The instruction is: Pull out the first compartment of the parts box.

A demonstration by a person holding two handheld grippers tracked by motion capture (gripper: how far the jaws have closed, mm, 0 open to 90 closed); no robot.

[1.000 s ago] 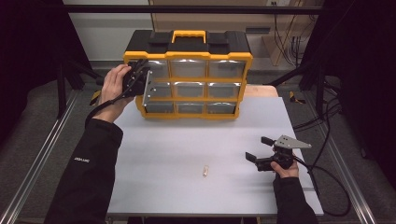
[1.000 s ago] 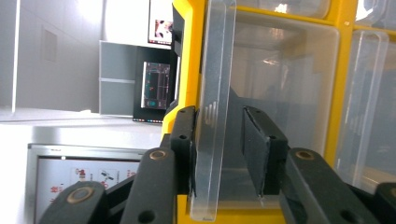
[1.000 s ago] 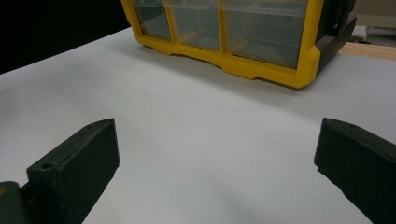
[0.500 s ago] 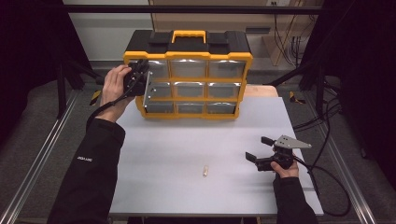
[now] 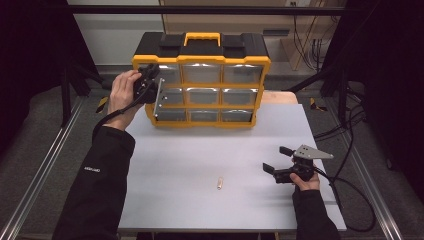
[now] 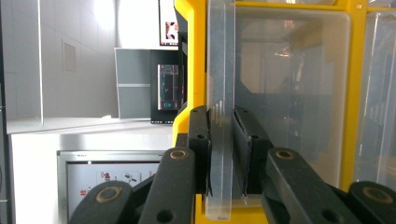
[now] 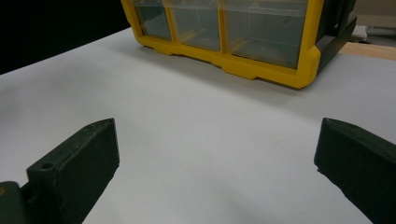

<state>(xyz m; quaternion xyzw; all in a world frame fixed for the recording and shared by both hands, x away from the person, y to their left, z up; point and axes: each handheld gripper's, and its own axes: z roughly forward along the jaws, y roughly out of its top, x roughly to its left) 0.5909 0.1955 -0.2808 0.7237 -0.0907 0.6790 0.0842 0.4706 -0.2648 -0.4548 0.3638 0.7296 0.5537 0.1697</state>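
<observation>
A yellow and black organizer with clear drawers stands at the back of the white table. My left gripper is turned on its side at the top-left drawer. Its jaws have just been closing. In the left gripper view the pads press from both sides on that drawer's clear front lip, with the left gripper shut on it. My right gripper rests on the table at the front right, open and with nothing between its jaws.
A small pale peg-like piece lies on the table near the front middle, left of the right gripper. Cables trail off the table's right side. Black frame posts stand on both sides.
</observation>
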